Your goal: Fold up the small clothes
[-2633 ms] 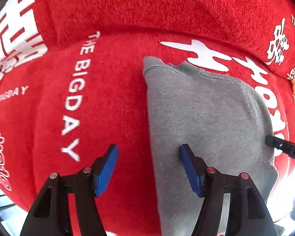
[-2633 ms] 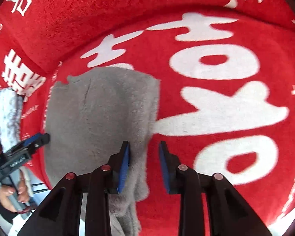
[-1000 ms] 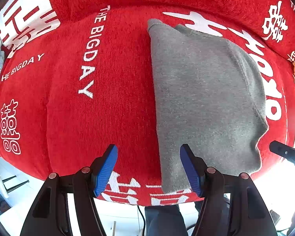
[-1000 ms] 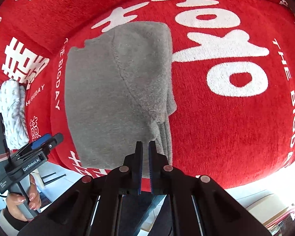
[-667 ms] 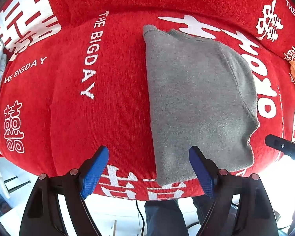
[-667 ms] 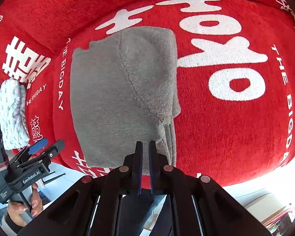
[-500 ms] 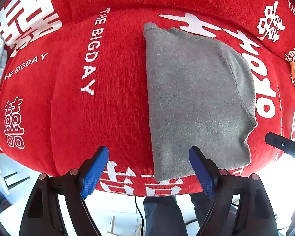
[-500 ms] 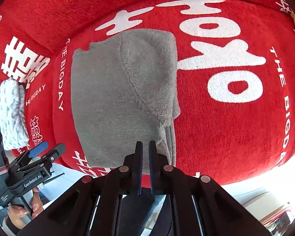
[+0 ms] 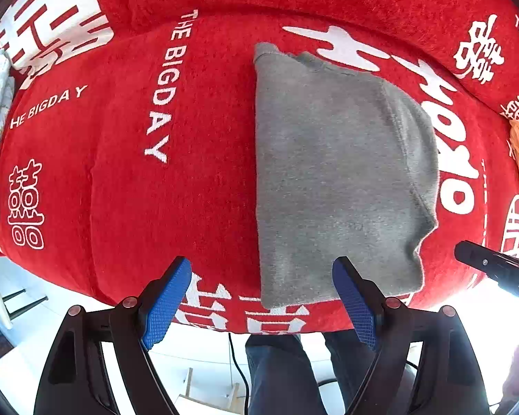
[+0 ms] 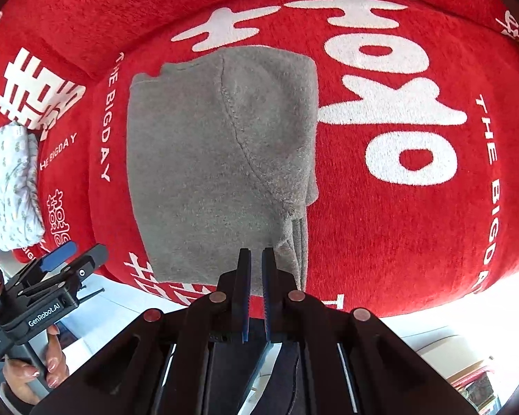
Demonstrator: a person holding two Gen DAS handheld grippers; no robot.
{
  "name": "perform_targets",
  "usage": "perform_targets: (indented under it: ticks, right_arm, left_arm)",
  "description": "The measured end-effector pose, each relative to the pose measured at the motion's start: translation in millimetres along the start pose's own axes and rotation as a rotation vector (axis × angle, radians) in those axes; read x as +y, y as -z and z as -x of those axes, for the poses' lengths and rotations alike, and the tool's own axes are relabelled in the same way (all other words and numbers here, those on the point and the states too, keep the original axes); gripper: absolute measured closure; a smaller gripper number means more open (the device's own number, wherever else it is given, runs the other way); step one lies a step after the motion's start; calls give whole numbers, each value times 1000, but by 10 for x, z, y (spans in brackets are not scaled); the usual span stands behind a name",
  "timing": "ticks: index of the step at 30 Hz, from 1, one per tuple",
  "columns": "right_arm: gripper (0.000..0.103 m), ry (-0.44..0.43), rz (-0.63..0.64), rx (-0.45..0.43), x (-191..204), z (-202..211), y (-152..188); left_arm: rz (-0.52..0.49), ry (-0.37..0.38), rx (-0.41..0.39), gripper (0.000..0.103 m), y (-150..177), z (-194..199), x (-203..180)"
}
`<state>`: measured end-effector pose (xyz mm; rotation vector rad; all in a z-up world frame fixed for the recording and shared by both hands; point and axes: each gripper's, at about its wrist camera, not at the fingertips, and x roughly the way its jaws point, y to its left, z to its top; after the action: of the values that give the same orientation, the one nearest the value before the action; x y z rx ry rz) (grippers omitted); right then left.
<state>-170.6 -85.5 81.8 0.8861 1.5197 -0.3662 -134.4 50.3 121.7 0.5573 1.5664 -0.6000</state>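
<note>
gray sweater (image 9: 339,180) folded, flat on red blanket (image 9: 121,180), its bottom at the near edge | left gripper (image 9: 263,297) jaws wide apart, holding nothing | right gripper (image 10: 254,290) jaws almost together, nothing between, just above sweater's near edge

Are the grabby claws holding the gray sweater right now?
No. The left gripper is open and empty; the right gripper is shut on nothing. The gray sweater lies free.

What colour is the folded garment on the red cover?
Plain grey garment; it shows best in the right wrist view.
</note>
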Motion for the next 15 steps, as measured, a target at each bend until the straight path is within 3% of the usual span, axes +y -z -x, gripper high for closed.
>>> perform_targets:
  ticks: [3,8,11,13,14,15]
  right_arm:
    - [64,6,1,-19,23,85,-7]
    - [48,31,8,-54,64,229,-15]
    - [43,56,17,-93,99,336,-12]
    - [28,64,24,-115,118,396,-9]
    - [25,69,28,-130,133,436,-3]
    - [23,76,31,-139,145,465,0]
  left_arm:
    - [-12,-6,-6,18,-10,65,-30]
    - [-23,-9,-27,18,-11,190,-75]
    - [-37,-56,-48,18,-20,275,-103]
    - [-41,-56,-70,18,-31,326,-110]
    - [-36,-42,-75,13,-30,342,-108]
    - [-28,-24,-75,0,-36,362,-99]
